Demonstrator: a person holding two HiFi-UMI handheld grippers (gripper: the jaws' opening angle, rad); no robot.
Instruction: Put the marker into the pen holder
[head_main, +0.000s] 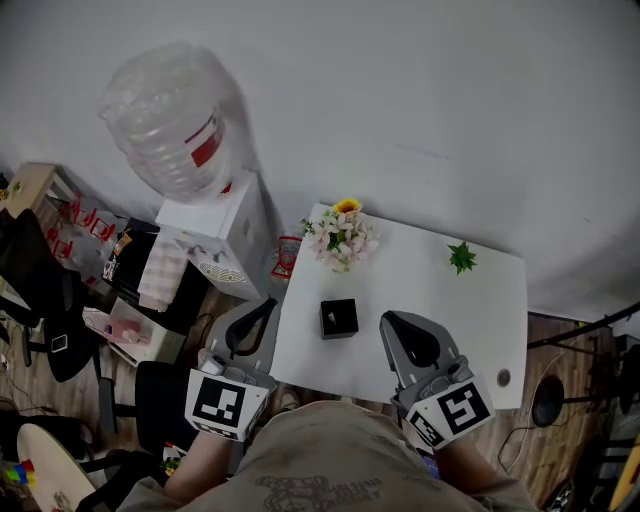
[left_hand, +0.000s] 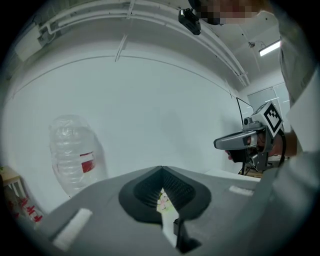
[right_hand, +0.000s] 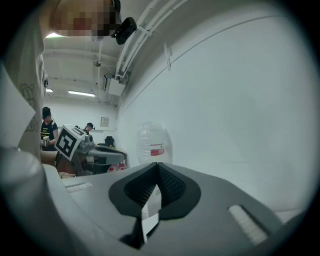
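Closest in, the person's olive shirt fills the bottom of the head view, with a hand-held gripper raised on each side of it, each with its black-and-white marker cube turned upward. The left hand-held gripper is held at the left edge of the white counter. Its own view shows the grey jaws closed tip to tip, with nothing between the ribbed black pads. Only a thin sliver of counter and blossoms shows below the tips. The right hand-held gripper is over the counter's near edge. Its jaws are likewise pressed together at the tips and hold nothing. Just beyond and between the two tips, touching neither, the pen holder stands upright on the near left part of the counter. It is a small black square box with its top open, and a pale patch at its mouth is too small to make out. Farther back, near the far left corner, is a bunch of pink and white flowers with one yellow bloom. A small green sprig lies well to their right. Off the counter to the left, against the white wall, a white dispenser carries a clear water bottle with a red label.
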